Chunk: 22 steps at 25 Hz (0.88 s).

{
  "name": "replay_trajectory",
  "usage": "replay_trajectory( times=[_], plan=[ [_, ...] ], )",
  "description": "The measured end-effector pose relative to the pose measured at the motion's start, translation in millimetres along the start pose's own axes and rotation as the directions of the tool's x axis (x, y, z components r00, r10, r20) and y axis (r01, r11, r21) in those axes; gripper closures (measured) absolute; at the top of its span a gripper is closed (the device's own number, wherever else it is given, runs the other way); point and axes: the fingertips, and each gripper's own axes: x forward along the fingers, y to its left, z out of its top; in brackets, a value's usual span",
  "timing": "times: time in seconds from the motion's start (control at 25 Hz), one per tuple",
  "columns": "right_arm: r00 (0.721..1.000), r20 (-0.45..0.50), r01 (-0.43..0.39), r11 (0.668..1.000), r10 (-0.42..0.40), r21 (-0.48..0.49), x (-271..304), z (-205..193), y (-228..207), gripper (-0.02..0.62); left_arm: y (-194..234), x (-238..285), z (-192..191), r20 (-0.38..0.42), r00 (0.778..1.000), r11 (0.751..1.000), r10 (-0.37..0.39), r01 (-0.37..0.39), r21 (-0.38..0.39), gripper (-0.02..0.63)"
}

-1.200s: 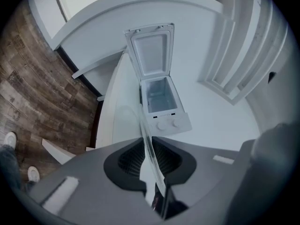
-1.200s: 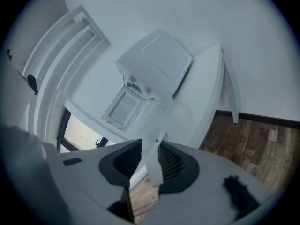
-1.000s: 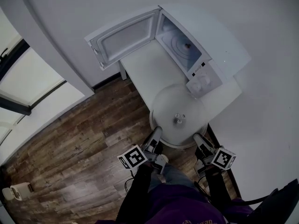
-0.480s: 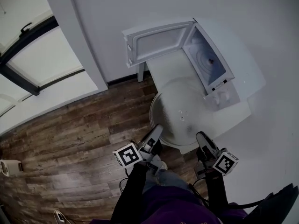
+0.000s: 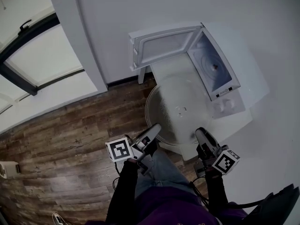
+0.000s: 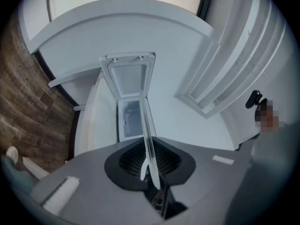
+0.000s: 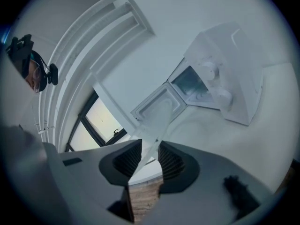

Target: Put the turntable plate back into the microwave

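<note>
Left gripper [image 5: 154,127]: jaws closing, pinching the near rim of the round clear glass turntable plate [image 5: 180,108].
Right gripper [image 5: 200,132]: clamped on that rim too.
Plate: above the white table [image 5: 234,121] at its front edge, nearer the open white microwave [image 5: 216,70] than before.

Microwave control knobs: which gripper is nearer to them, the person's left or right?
Right. The right gripper holds the rim of the turntable plate close by the knobs; the left gripper, its fingers closing on the opposite rim, sits across the plate from them.
</note>
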Motion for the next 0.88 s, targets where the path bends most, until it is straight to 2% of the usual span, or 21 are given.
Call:
replay_trajectory(
  times=[0.12,0.24,0.4,0.6,0.76,0.88],
  plan=[
    [1.0,-0.012,0.003,1.0,-0.003,-0.02,21,6,-6,0.479,3,9,23,0.083,0.995,0.998,-0.047,0.049,-0.026,0.568],
    [0.999,-0.043,0.014,0.998,-0.017,-0.058,50,17,-14,0.476,13,19,46,0.144,0.988,0.996,-0.057,0.067,-0.063,0.568],
    [0.995,-0.08,0.047,0.997,-0.053,-0.068,79,26,-33,0.472,27,35,70,0.173,0.983,0.991,-0.057,0.077,-0.113,0.565],
    [0.991,-0.07,0.104,0.99,-0.111,-0.095,106,39,-49,0.455,35,55,97,0.18,0.98,0.985,-0.086,0.111,-0.134,0.556],
    [0.961,-0.047,0.259,0.948,-0.272,-0.187,112,45,-66,0.413,40,73,110,0.155,0.984,0.985,-0.089,0.11,-0.134,0.547],
    [0.923,-0.015,0.365,0.885,-0.385,-0.29,104,48,-79,0.402,44,86,115,0.123,0.989,0.989,-0.087,0.101,-0.111,0.543]
  ],
)
